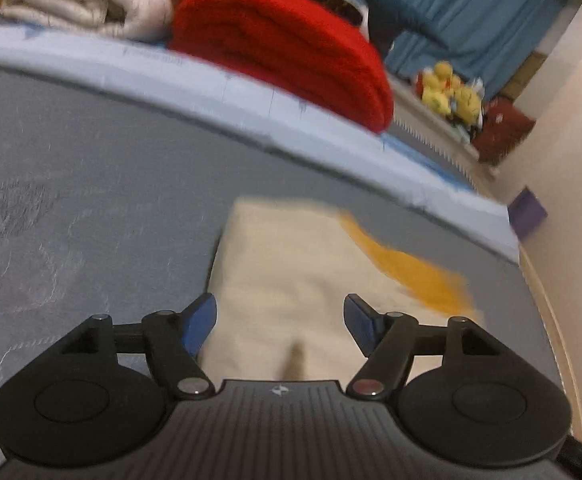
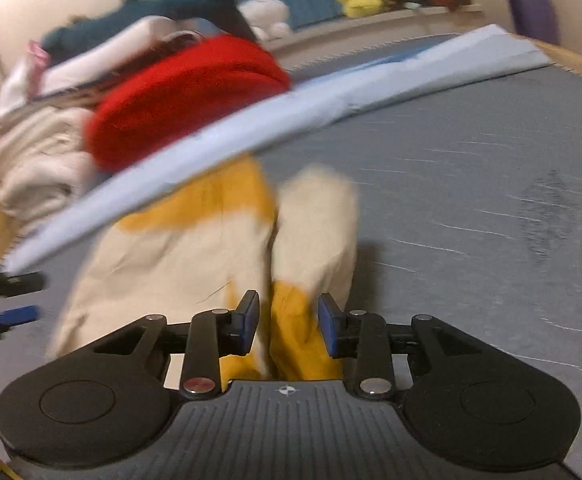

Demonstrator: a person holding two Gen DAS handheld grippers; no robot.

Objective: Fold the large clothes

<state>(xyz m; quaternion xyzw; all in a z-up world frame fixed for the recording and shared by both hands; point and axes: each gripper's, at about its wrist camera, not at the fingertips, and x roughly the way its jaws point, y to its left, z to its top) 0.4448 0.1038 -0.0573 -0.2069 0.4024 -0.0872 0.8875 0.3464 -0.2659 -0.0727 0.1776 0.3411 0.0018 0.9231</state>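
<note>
A grey mattress (image 1: 91,184) fills both views, with a pale blue sheet (image 1: 219,88) folded back in a band across its far side. On that band sits a pile of bedding: a rolled red blanket (image 1: 287,44) beside a bundled white blanket (image 1: 87,0). The cream and yellow garment (image 1: 291,280) lies on the grey surface in front of the band, partly folded, its yellow part (image 1: 415,272) toward the bed's edge. In the right wrist view the same garment (image 2: 195,248) reaches up to the blue band, and a raised fold stands between the fingers. The left claw (image 1: 280,326) hangs wide open over the cream cloth, gripping nothing. The right claw (image 2: 289,324) is partly open around a yellow fold (image 2: 291,332), its pads apart from the cloth. Yellow plush toys (image 1: 451,92) sit on a far ledge. Both views are motion-blurred.
</note>
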